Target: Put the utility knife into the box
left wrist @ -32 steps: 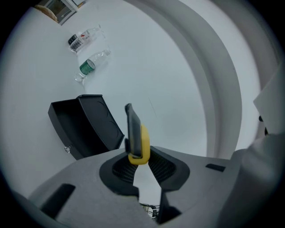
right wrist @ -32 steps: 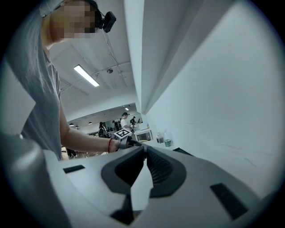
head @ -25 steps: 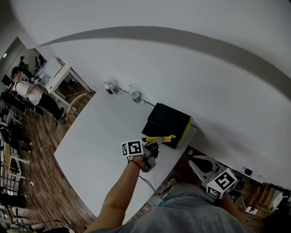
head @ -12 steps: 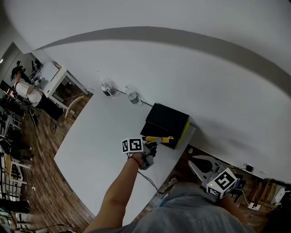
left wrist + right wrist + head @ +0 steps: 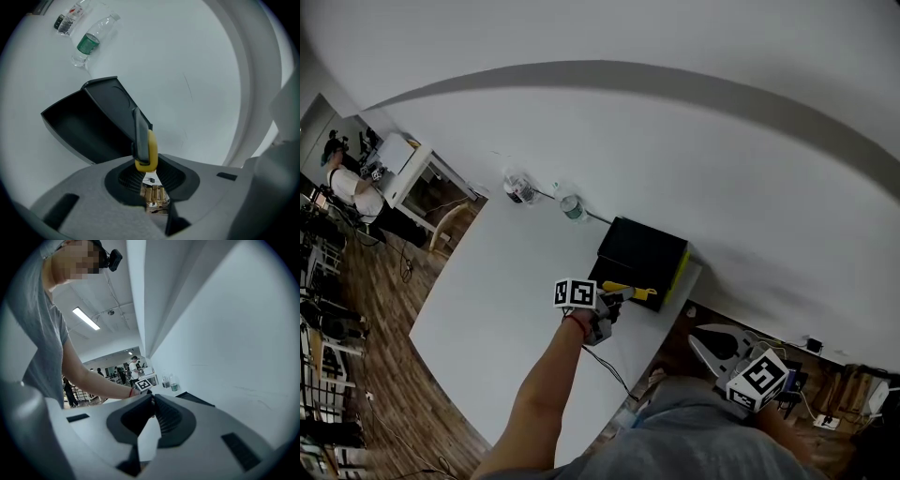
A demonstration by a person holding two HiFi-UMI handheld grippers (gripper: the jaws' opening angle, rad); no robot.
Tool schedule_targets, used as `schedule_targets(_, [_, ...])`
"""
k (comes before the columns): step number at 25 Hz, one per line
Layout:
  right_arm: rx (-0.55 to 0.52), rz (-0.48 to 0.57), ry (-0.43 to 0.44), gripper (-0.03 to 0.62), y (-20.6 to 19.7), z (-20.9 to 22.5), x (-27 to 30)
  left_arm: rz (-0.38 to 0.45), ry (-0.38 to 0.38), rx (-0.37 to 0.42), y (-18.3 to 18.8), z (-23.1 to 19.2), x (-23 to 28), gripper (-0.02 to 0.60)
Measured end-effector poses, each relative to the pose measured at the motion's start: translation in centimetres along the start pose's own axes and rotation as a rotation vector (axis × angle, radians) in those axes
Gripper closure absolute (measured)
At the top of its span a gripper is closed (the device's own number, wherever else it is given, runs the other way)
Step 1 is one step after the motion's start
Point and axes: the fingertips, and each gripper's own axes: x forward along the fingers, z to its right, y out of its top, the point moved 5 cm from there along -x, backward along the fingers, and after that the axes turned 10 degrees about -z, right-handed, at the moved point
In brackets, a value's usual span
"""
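Smooth white table holds matte black box.

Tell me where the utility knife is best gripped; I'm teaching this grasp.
Grip the utility knife by its yellow end, across its flat sides, from behind, as the left gripper does: the slim body sticks out ahead, free to enter the open black box.
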Motion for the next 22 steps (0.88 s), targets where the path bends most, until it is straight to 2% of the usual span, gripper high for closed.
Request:
schedule_targets(10, [0.018,-0.012,-0.012,0.556,-0.2,0.7,0.4,-0.059,-0.014,-0.024,1.3,-1.1,1.4,0.506])
schedule_targets(22, [0.027,-0.028,-0.032,0.556,-0.8,0.8,0.2,-0.140,-0.027,-0.090,2.1,-3.3,2.7,0.506])
